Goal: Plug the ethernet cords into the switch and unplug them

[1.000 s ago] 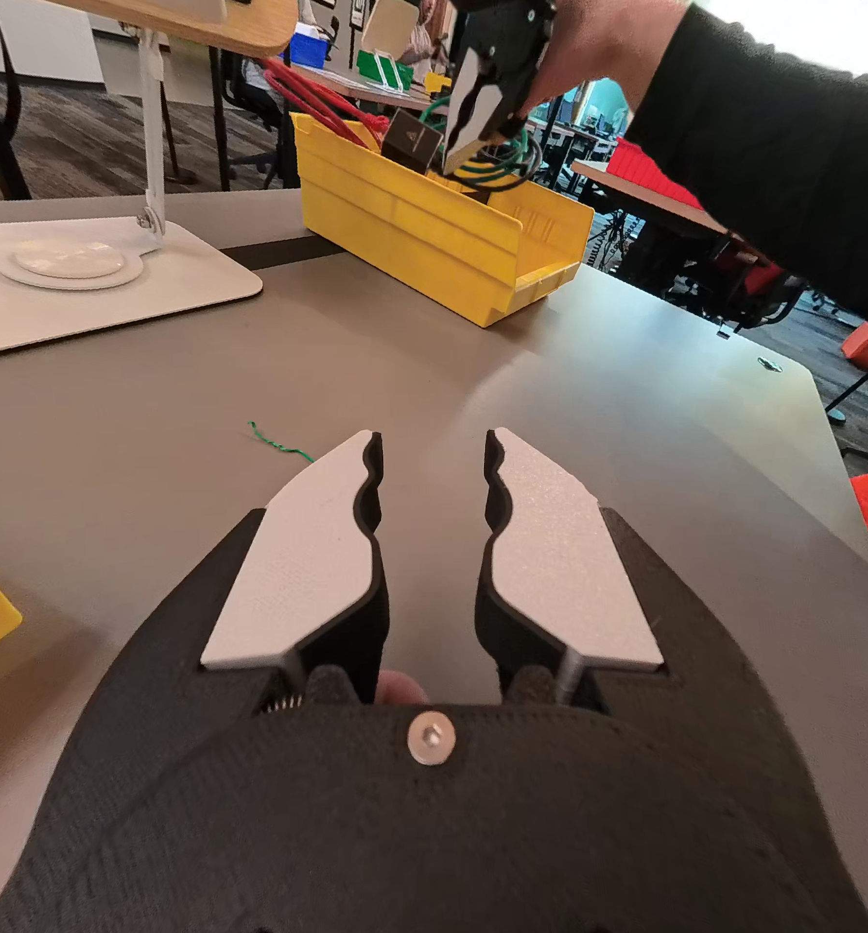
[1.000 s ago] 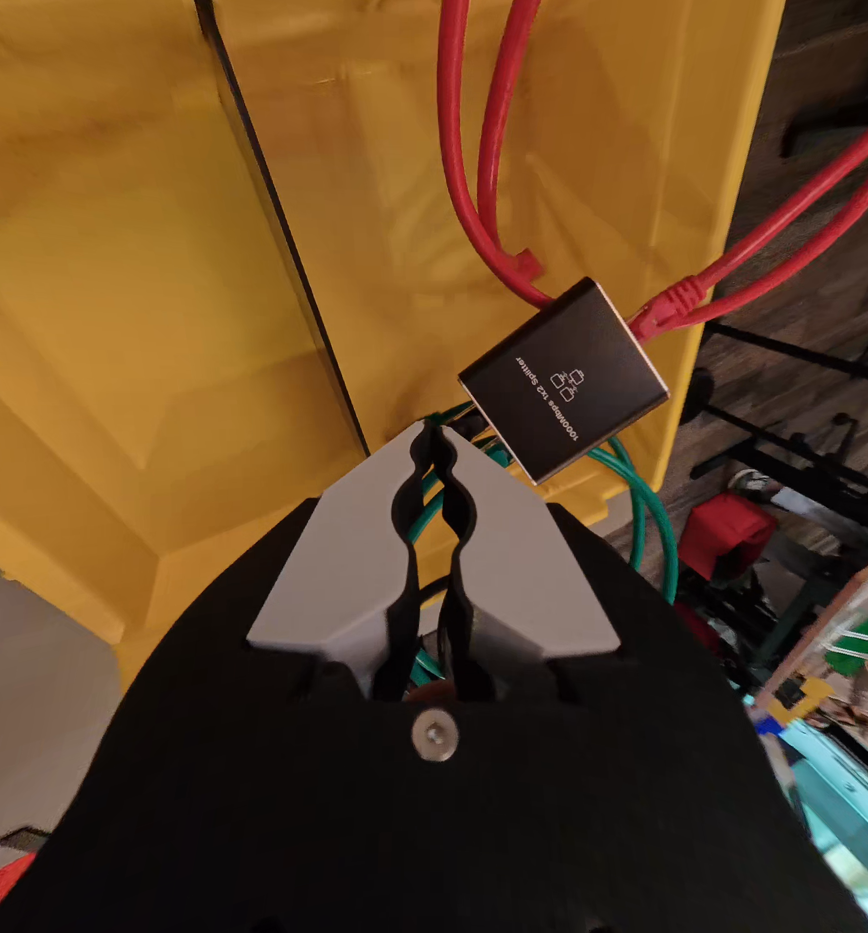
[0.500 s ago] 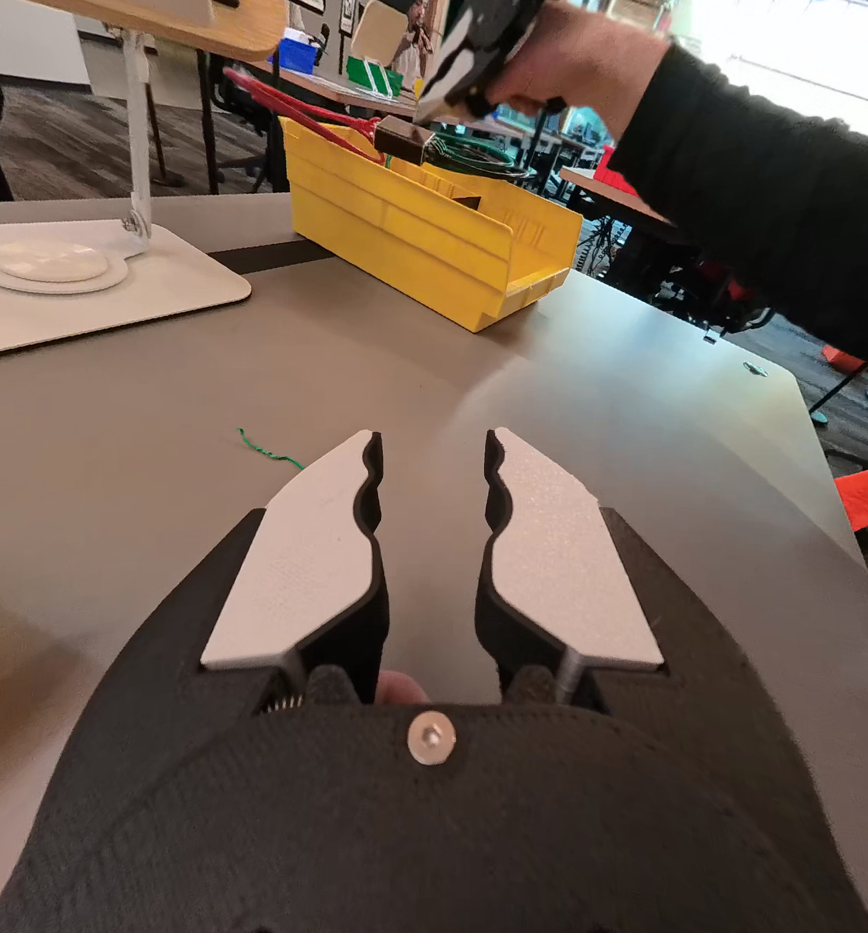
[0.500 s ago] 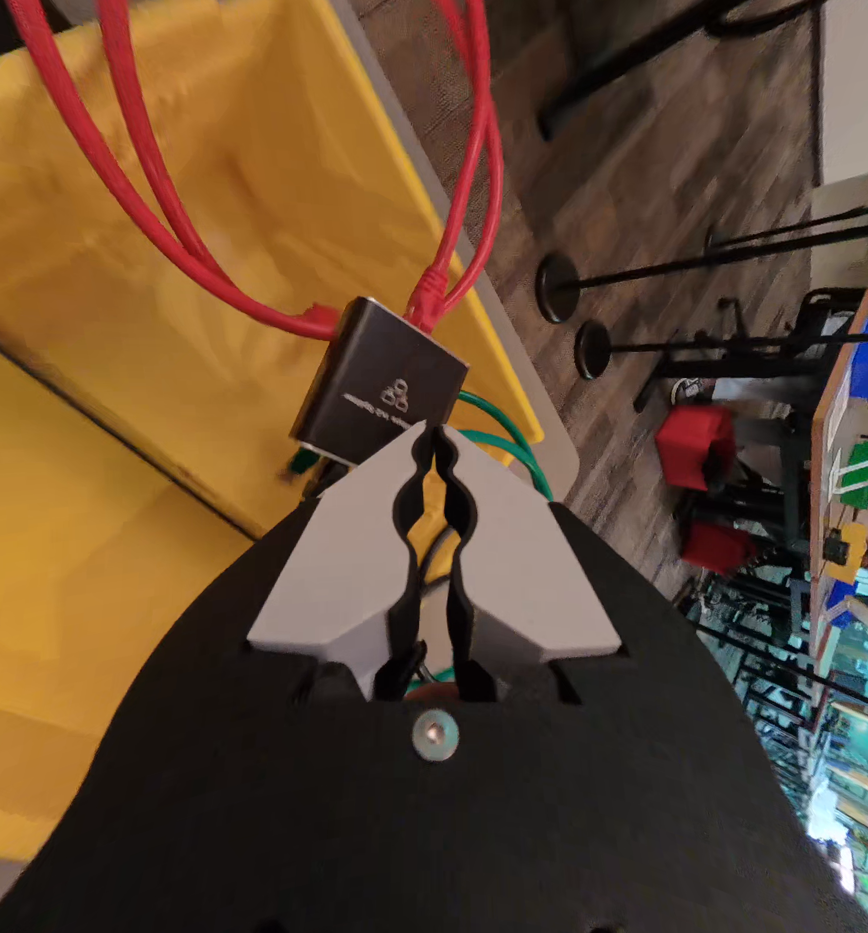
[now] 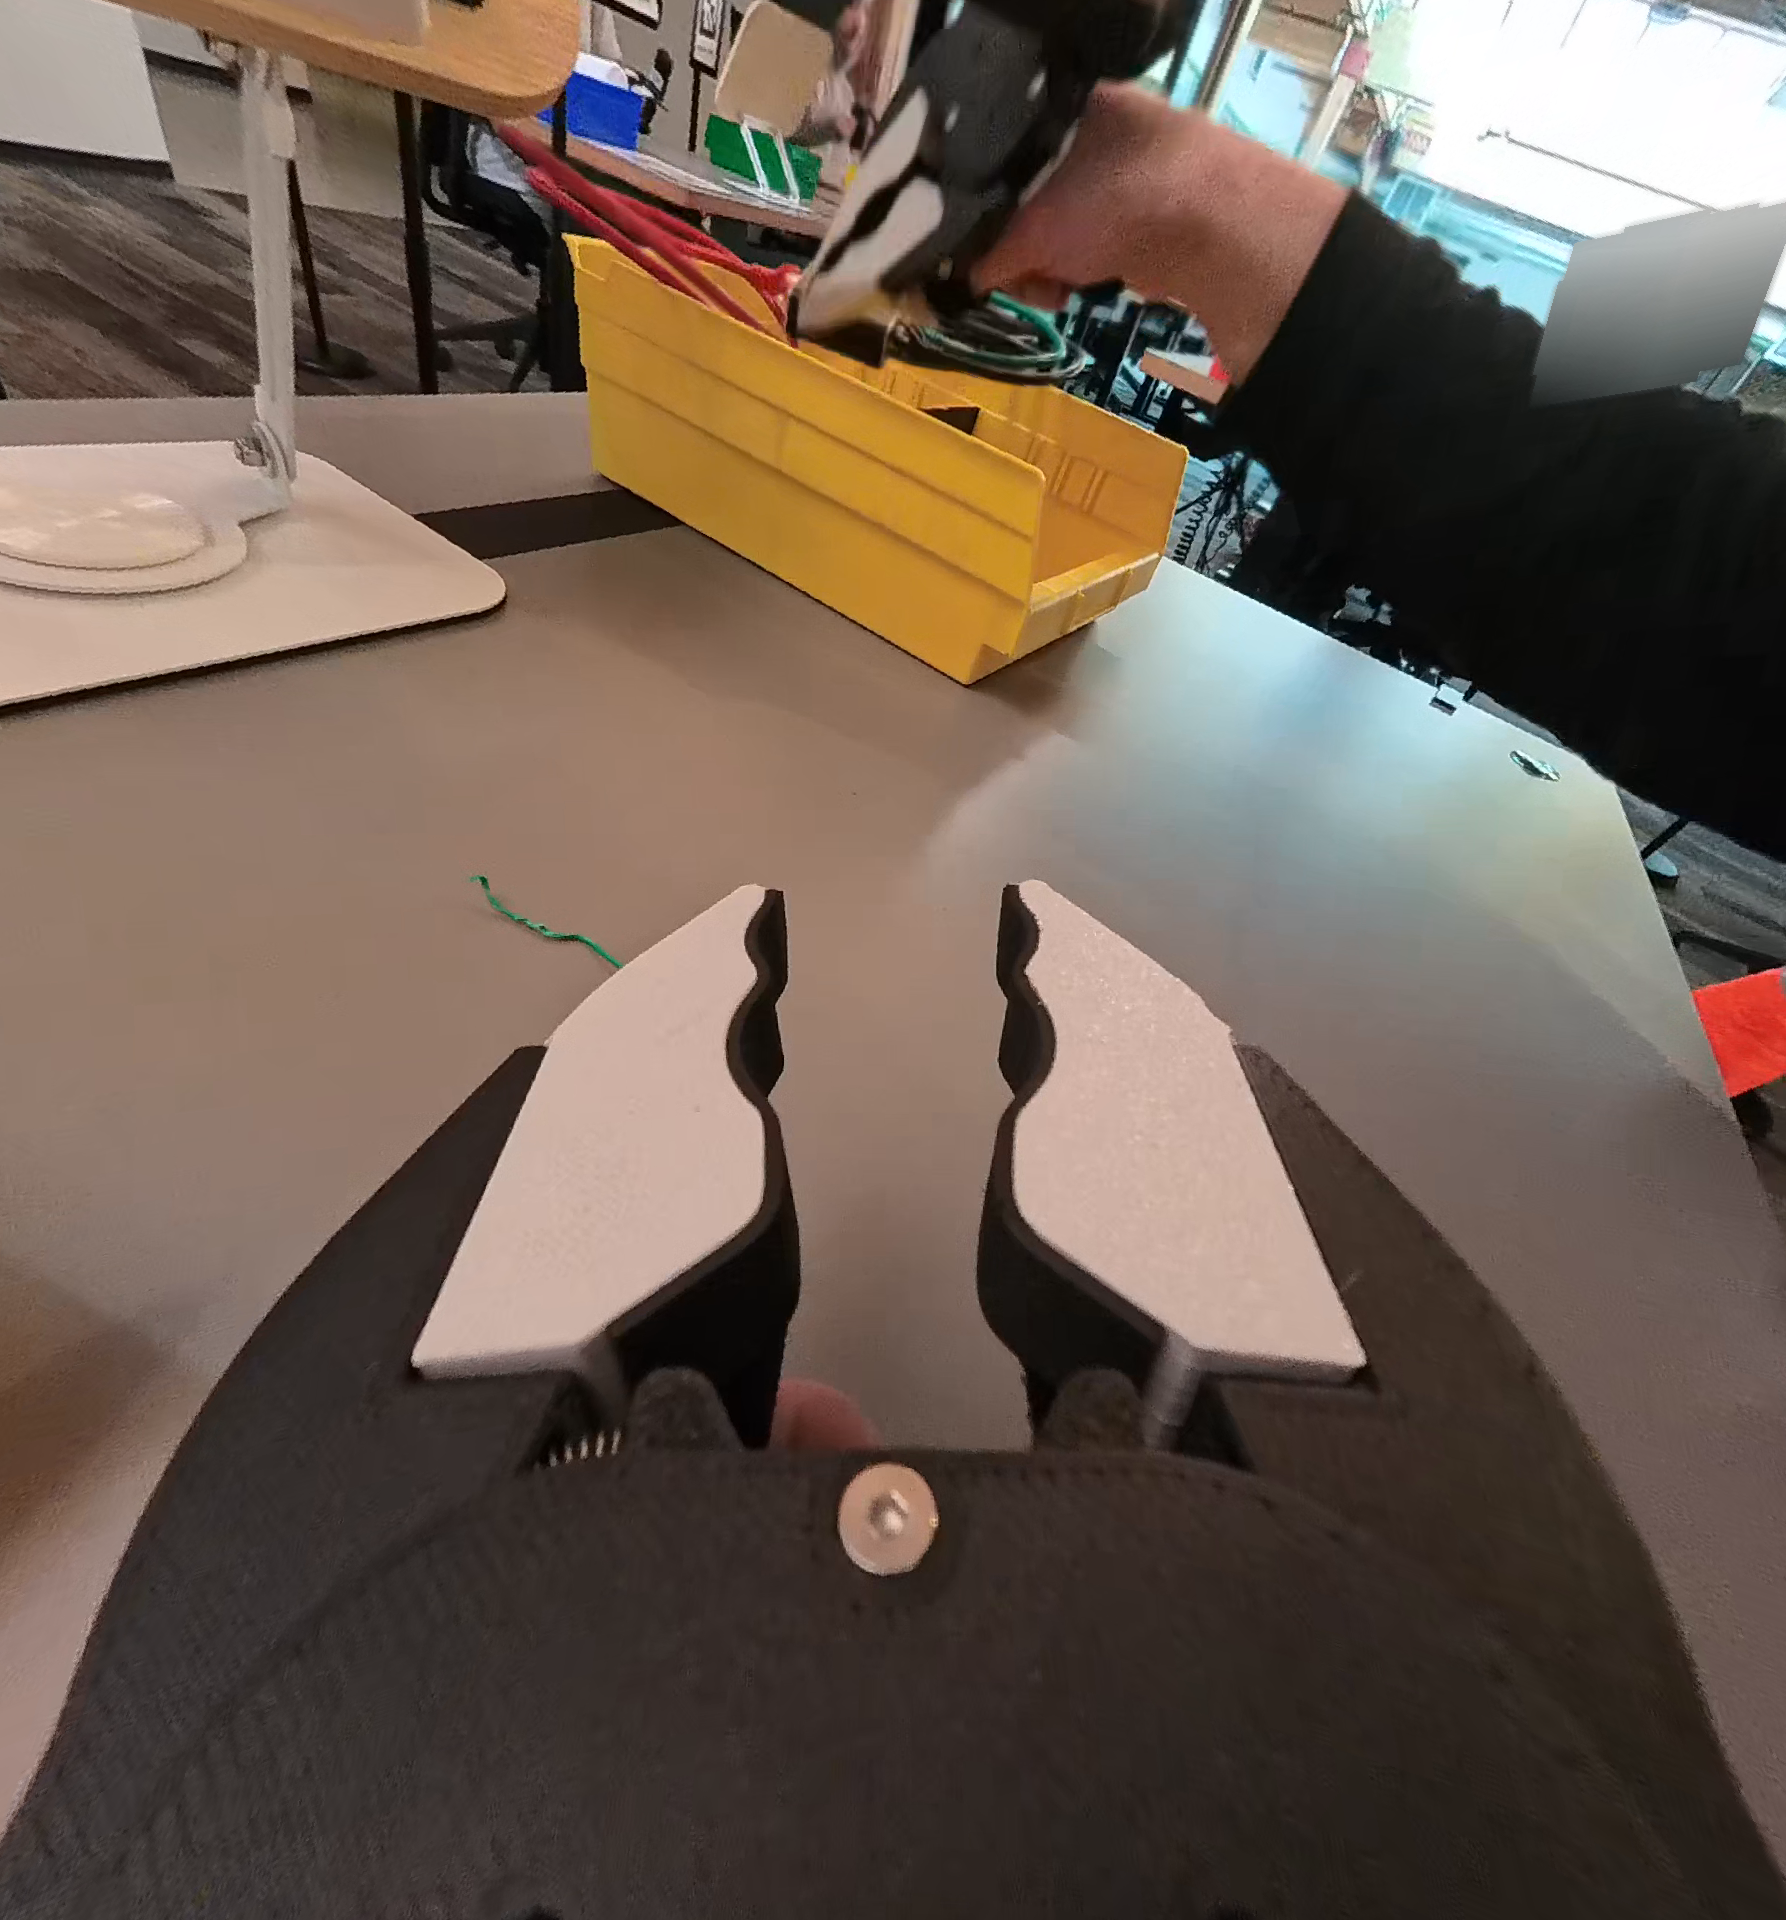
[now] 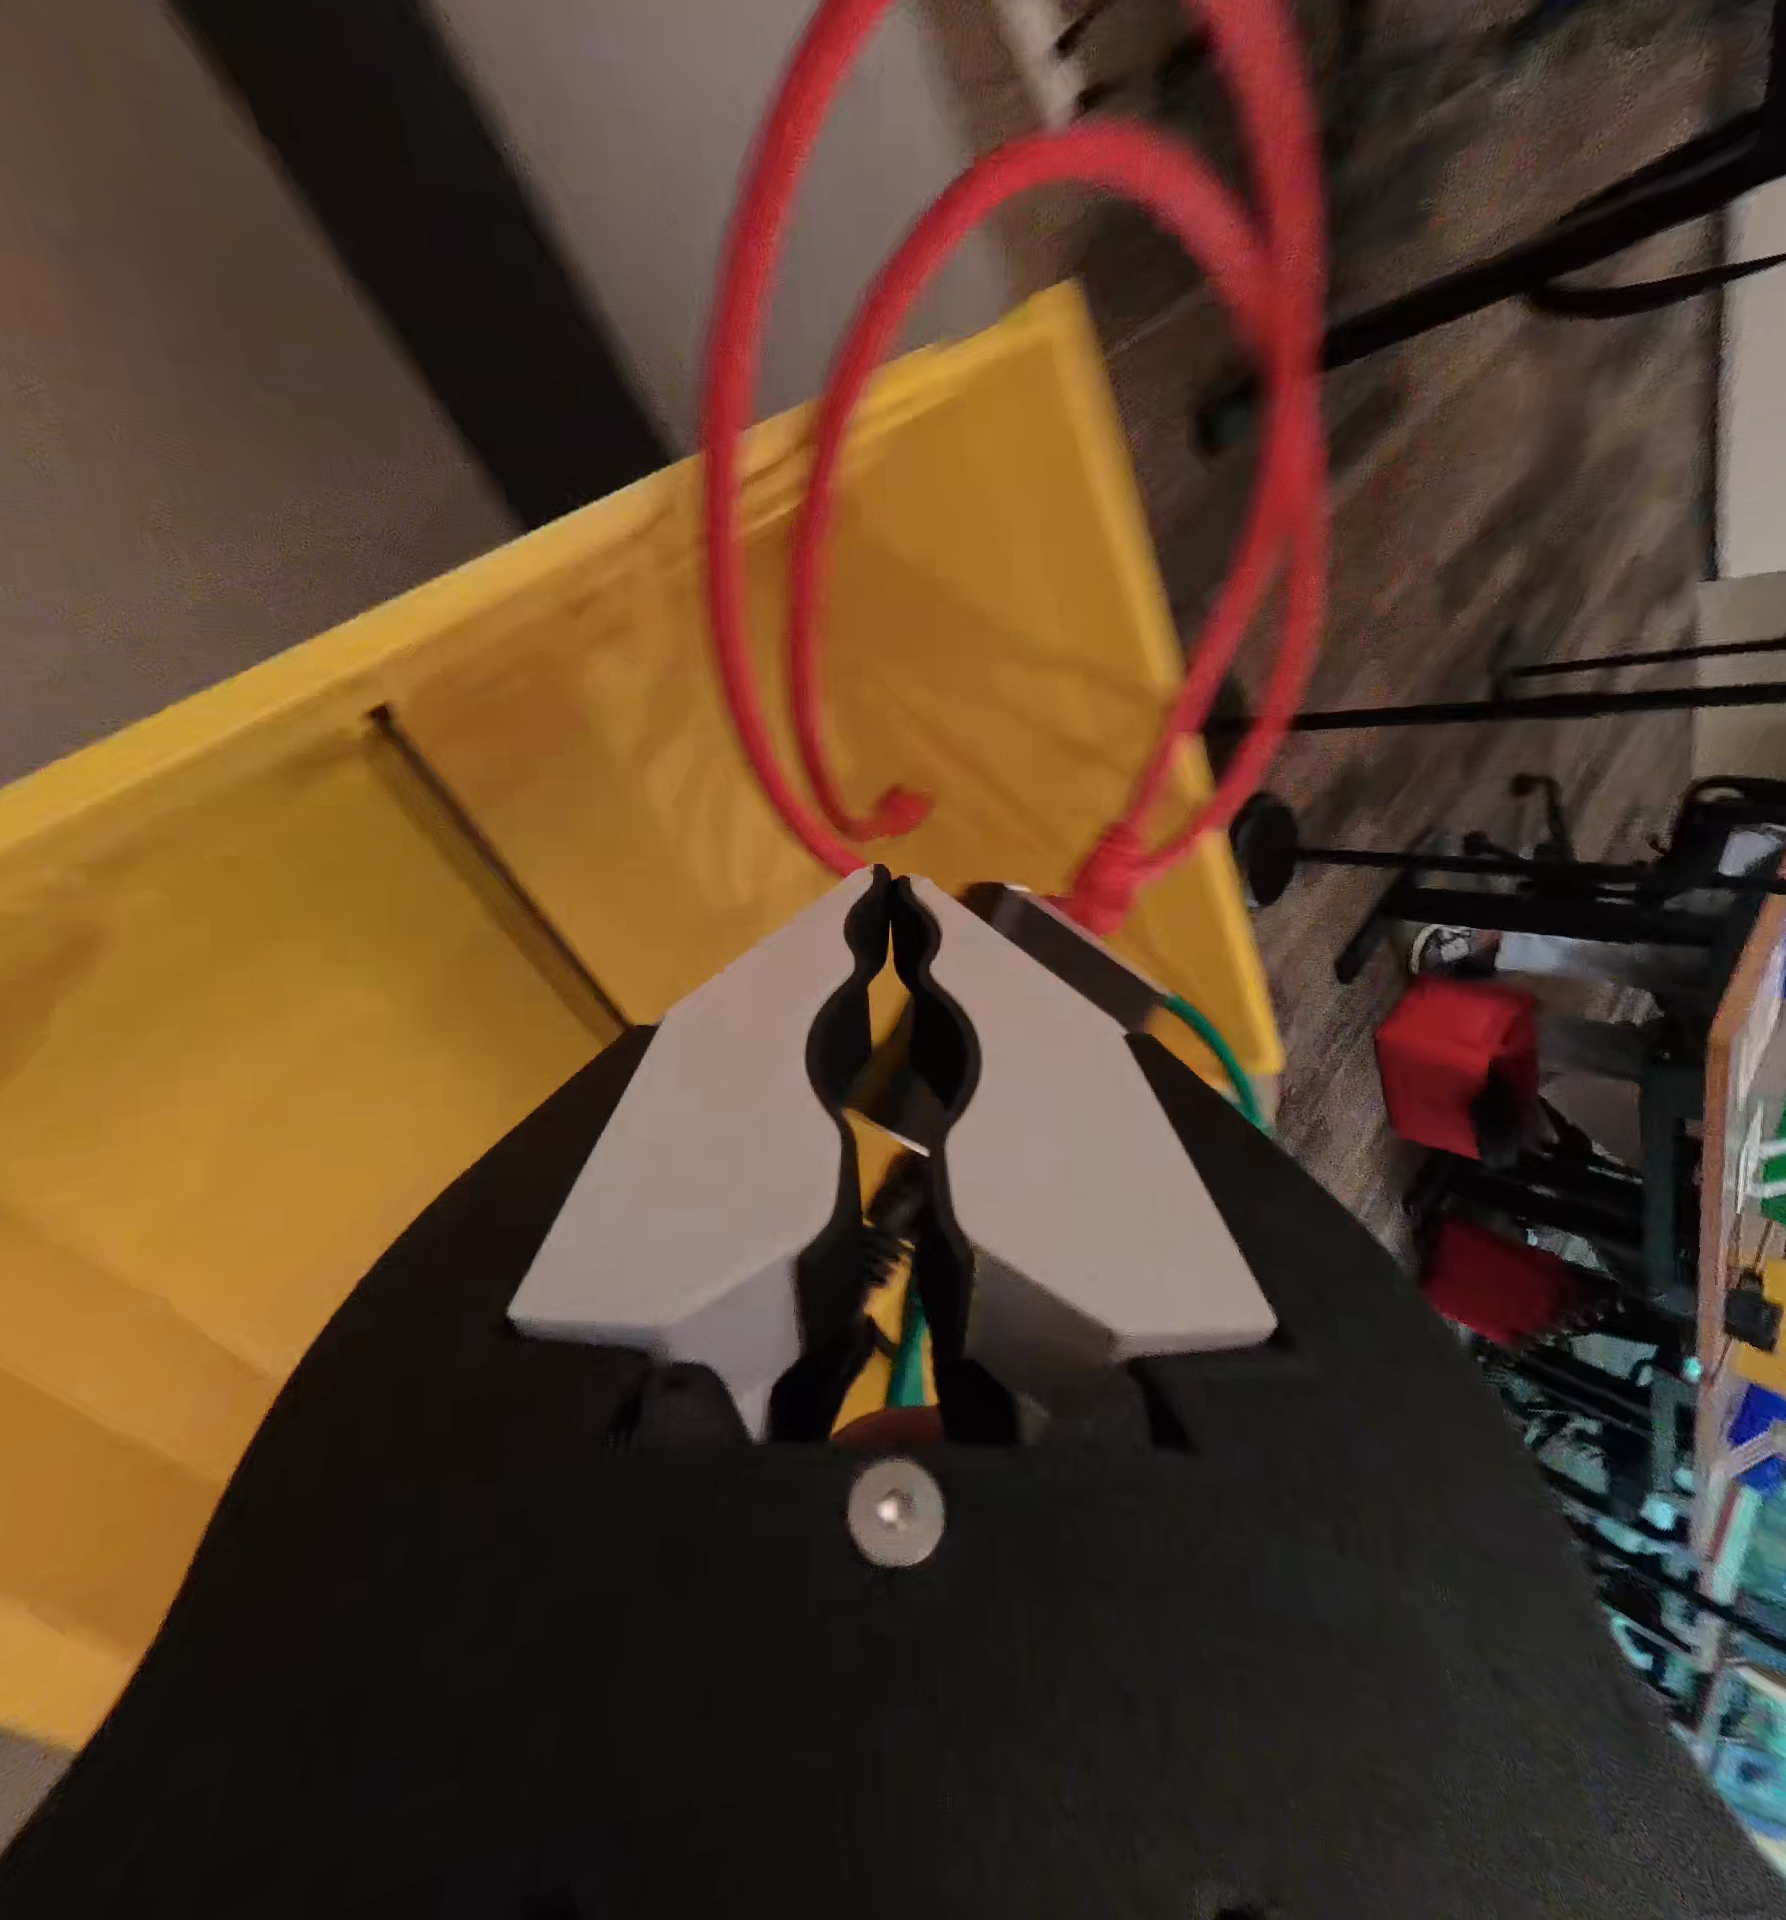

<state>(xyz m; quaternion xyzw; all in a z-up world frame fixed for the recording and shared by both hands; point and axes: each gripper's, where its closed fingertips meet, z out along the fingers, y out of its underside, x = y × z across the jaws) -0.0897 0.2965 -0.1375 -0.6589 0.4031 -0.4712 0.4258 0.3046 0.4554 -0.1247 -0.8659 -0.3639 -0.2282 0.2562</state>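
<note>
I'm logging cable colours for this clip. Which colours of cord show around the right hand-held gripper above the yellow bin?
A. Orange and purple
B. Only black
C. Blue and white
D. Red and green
D: red cords loop up beyond the right hand-held gripper, and a green cord trails from the dark switch beside it, over the yellow bin.

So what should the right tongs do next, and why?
Probably carry the bundle out of the yellow bin and lower it onto the bare table. The right tongs are shut on the green cord, with the black switch and red cords dangling above the bin, while the left tongs wait open over the table.
</note>
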